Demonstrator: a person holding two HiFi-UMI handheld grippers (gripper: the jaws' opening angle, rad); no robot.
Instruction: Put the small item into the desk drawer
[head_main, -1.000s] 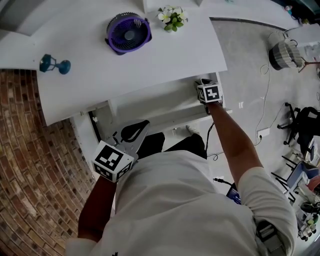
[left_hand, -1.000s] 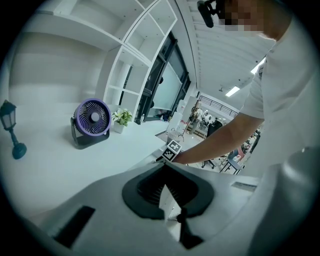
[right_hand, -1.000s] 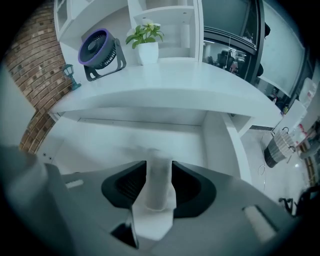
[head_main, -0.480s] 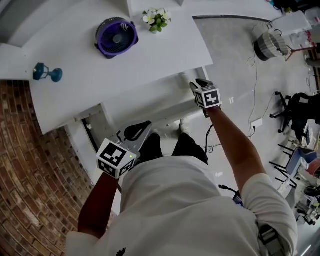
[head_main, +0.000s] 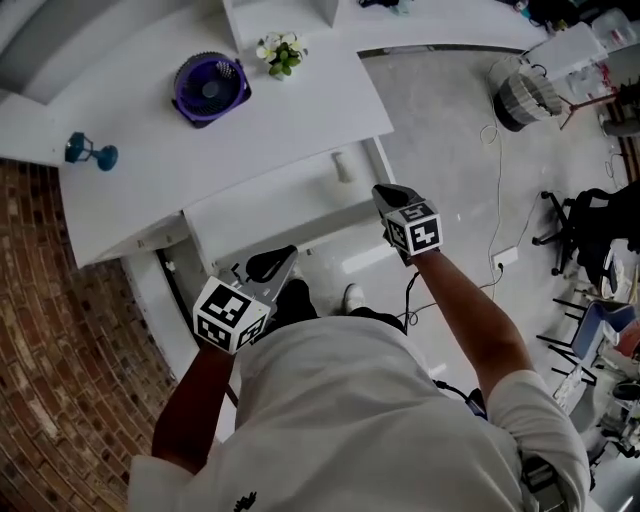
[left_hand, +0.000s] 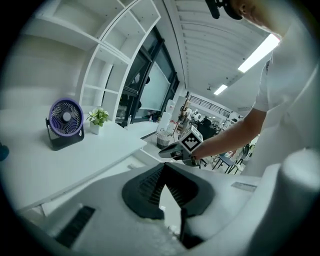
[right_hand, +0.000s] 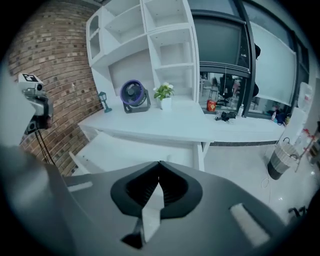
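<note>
The white desk (head_main: 270, 130) has its drawer (head_main: 262, 212) pulled open under the top. A small pale item (head_main: 342, 166) lies in the drawer's right part. My right gripper (head_main: 391, 199) hangs in the air just off the drawer's right front corner, jaws shut and empty; in the right gripper view its tips (right_hand: 159, 176) meet above the drawer (right_hand: 120, 150). My left gripper (head_main: 268, 267) stays close to the person's body below the drawer front, also shut with nothing in it (left_hand: 164, 169). The left gripper view shows the right gripper (left_hand: 173, 150) ahead.
On the desk top stand a purple fan (head_main: 208, 86), a small potted plant (head_main: 280, 52) and a blue trinket (head_main: 90, 152). A brick wall (head_main: 60, 350) runs along the left. To the right are a waste bin (head_main: 520, 95), a floor cable and office chairs (head_main: 590, 235).
The right gripper has drawn back from the drawer toward the person and its jaws have shut. The small item now lies uncovered in the drawer. The left gripper has hardly moved.
</note>
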